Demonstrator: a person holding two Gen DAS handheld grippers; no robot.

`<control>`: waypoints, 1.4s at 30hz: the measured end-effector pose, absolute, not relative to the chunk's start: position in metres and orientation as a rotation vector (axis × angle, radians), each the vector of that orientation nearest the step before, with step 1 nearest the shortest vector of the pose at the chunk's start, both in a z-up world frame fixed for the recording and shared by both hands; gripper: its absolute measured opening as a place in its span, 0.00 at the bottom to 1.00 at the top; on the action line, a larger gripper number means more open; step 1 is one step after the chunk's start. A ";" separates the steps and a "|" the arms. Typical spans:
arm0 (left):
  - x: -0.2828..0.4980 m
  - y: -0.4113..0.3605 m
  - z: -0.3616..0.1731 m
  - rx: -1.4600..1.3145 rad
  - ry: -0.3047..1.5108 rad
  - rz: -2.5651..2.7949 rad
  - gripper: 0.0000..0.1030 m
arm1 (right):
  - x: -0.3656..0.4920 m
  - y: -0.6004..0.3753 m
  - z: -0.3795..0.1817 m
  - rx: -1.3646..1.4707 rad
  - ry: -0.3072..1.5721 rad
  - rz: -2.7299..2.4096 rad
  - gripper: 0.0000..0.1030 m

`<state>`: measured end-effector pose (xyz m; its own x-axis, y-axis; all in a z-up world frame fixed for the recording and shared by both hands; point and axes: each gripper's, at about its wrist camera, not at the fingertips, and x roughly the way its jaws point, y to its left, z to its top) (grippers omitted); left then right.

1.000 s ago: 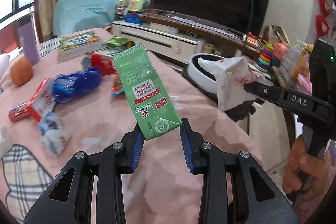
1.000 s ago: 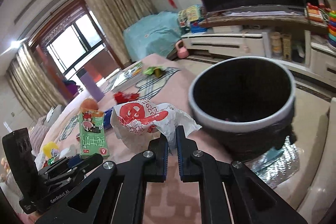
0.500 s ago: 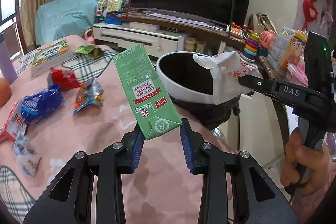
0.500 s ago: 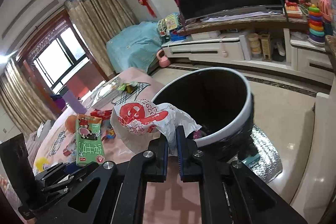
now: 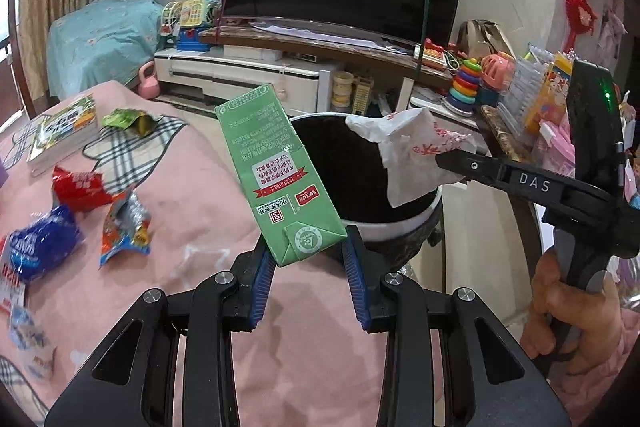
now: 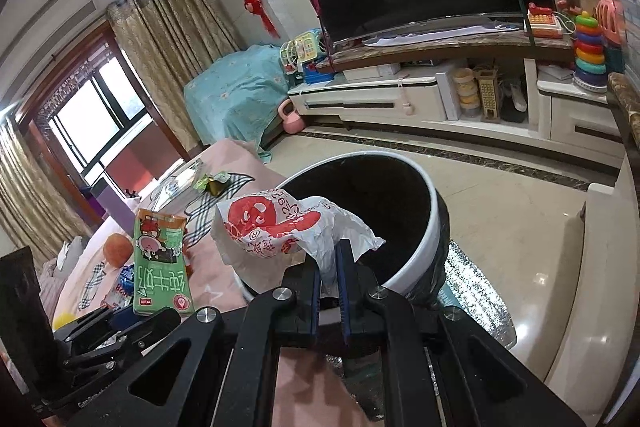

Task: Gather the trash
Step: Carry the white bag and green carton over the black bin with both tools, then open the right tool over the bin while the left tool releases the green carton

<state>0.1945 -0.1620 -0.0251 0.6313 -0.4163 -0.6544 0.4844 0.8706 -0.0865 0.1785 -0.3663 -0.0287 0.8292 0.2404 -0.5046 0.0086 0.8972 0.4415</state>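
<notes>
Reading "DAS" on right gripper (image 5: pixel 448 163) finger | showing "纯牛奶" down front of green milk carton (image 6: pixel 162 267) | remaining small print on carton back staying illegible

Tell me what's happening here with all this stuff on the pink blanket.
A person is clearing trash with a handheld claw in each hand. The left claw grips a green milk carton by its bottom end, and the right claw is pinched shut on a crumpled white paper bag with red print. Both are held at the round black bin with a white rim; neither is dropped yet. Several snack wrappers lie on the pink blanket.
</notes>
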 end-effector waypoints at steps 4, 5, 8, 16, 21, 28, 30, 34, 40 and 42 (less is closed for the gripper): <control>0.203 -0.172 -0.025 0.106 0.732 -0.529 0.31 | 0.184 -0.371 -0.028 0.439 0.589 0.119 0.08; 0.206 -0.175 -0.025 0.106 0.737 -0.532 0.31 | 0.185 -0.372 -0.028 0.438 0.590 0.116 0.08; 0.212 -0.182 -0.026 0.104 0.751 -0.536 0.31 | 0.190 -0.379 -0.029 0.442 0.598 0.107 0.09; 0.228 -0.194 -0.028 0.103 0.774 -0.542 0.31 | 0.200 -0.384 -0.032 0.436 0.624 0.092 0.11; 0.233 -0.199 -0.031 0.106 0.787 -0.543 0.31 | 0.207 -0.387 -0.035 0.430 0.638 0.093 0.11; 0.240 -0.198 -0.035 0.077 0.827 -0.542 0.33 | 0.214 -0.386 -0.035 0.421 0.659 0.092 0.18; 0.241 -0.195 -0.036 0.065 0.836 -0.545 0.38 | 0.215 -0.386 -0.035 0.422 0.663 0.092 0.28; 0.237 -0.190 -0.035 0.054 0.828 -0.531 0.47 | 0.214 -0.388 -0.036 0.428 0.661 0.087 0.42; 0.225 -0.170 -0.038 0.032 0.817 -0.491 0.69 | 0.209 -0.385 -0.037 0.447 0.658 0.102 0.62; 0.218 -0.160 -0.041 0.027 0.813 -0.459 0.76 | 0.205 -0.381 -0.037 0.453 0.647 0.112 0.75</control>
